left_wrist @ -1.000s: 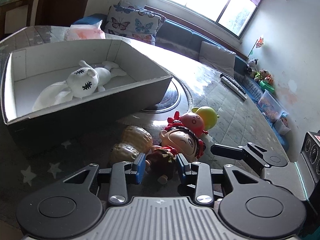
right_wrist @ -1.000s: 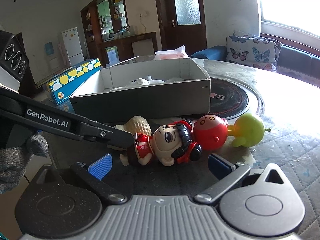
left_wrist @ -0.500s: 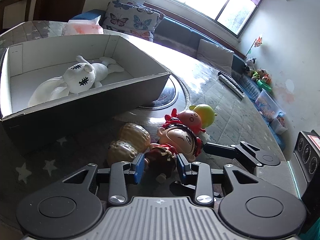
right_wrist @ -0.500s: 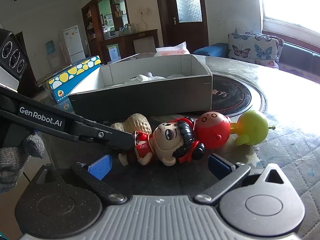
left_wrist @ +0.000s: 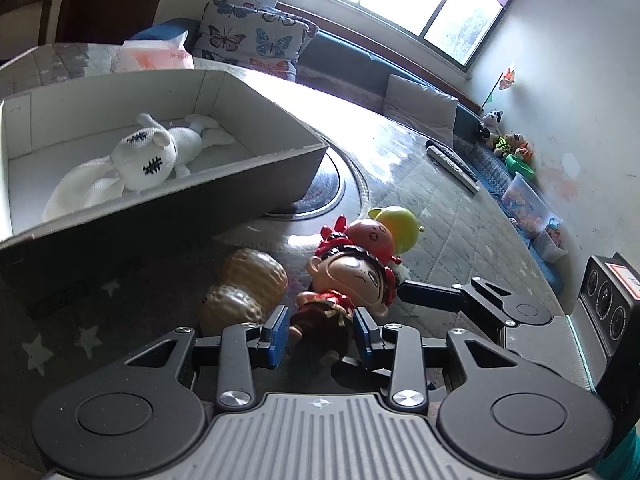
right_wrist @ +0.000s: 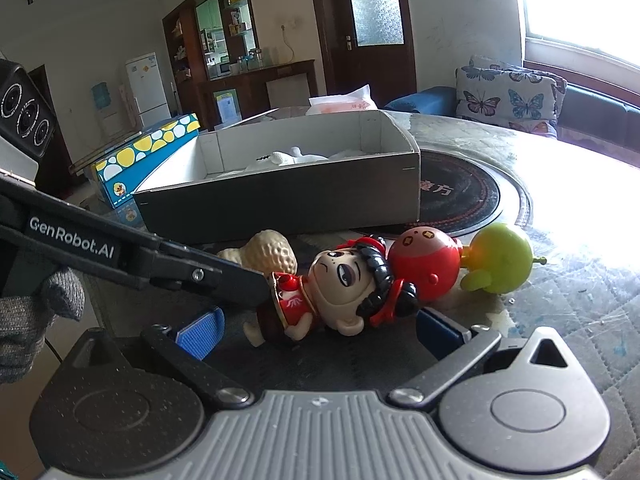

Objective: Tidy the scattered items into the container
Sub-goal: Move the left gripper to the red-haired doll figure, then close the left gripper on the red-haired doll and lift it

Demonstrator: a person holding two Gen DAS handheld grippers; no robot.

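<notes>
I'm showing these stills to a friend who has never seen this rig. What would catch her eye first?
Probably the doll with the red headdress, lying on its side on the table, its lower body between the open left gripper's blue pads. Behind its head lie a red round toy and a green one, with a peanut-shaped toy beside it. Further back, the grey box holds a white plush rabbit.

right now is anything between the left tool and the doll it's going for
Nothing visible: the left tool already straddles the doll at its body, pads on either side. The peanut toy lies just left of it, outside the gap.
</notes>
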